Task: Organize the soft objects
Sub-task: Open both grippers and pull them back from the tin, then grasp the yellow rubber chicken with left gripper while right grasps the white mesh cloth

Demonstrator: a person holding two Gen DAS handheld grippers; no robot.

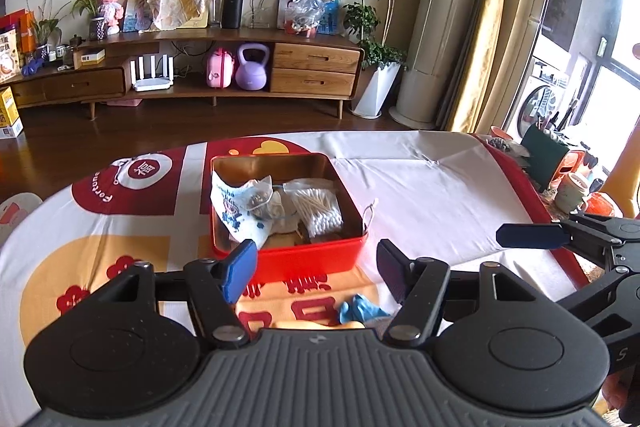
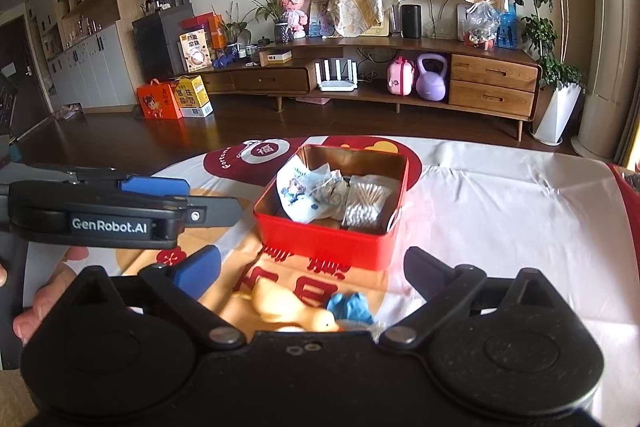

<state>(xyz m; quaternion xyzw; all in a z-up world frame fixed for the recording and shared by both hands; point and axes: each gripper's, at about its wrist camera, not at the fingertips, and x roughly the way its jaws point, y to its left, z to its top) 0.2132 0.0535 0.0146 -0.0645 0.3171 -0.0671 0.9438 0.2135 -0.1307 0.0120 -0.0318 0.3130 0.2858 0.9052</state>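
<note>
A red tin box stands on the cloth-covered table. Inside lie a white printed face mask, a crumpled wrapper, and a bag of cotton swabs. Nearer than the box, a blue glove and a yellow soft toy lie on the cloth. My left gripper hangs open just short of the box, nothing between its fingers. My right gripper is open wide above the toy and glove, touching neither.
The table cloth is white with red and yellow prints. Cups and a green holder crowd the right table end. A wooden TV cabinet stands across the floor. A hand holds the left gripper's handle.
</note>
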